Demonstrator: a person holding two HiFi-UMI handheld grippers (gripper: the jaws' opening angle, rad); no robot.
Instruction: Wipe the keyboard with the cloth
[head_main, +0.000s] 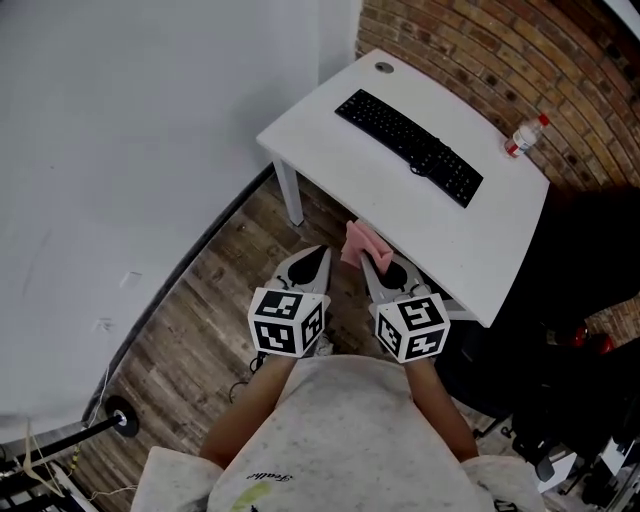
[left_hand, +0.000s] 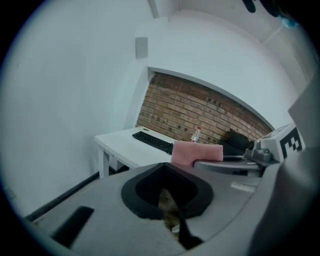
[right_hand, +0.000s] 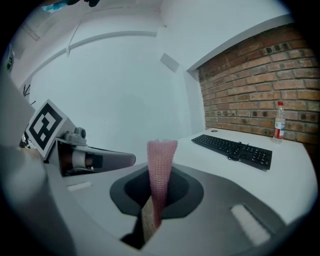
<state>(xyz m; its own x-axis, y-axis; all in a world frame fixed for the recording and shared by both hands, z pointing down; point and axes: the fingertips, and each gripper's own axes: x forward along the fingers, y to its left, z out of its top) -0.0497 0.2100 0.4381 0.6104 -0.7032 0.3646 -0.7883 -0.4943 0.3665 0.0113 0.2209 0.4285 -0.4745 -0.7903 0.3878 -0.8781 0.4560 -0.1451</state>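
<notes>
The right gripper (head_main: 372, 262) is pinching the pink knitted cloth (head_main: 360, 243) upright, leaving its top edge free for wiping. The long black keyboard (head_main: 408, 146) is lying well ahead on the white table (head_main: 330, 130). The left gripper (head_main: 316, 256) is hovering alongside, jaws together and empty.

cloth (right_hand: 161, 165): lower end hidden in right claw (right_hand: 153, 207) | bottle (head_main: 524, 136): label unreadable

Shirt (head_main: 345, 440): cursive print, too small to read | bottle (head_main: 524, 136): red label, illegible | keyboard (head_main: 408, 146): key legends illegible | nothing else legible.
</notes>
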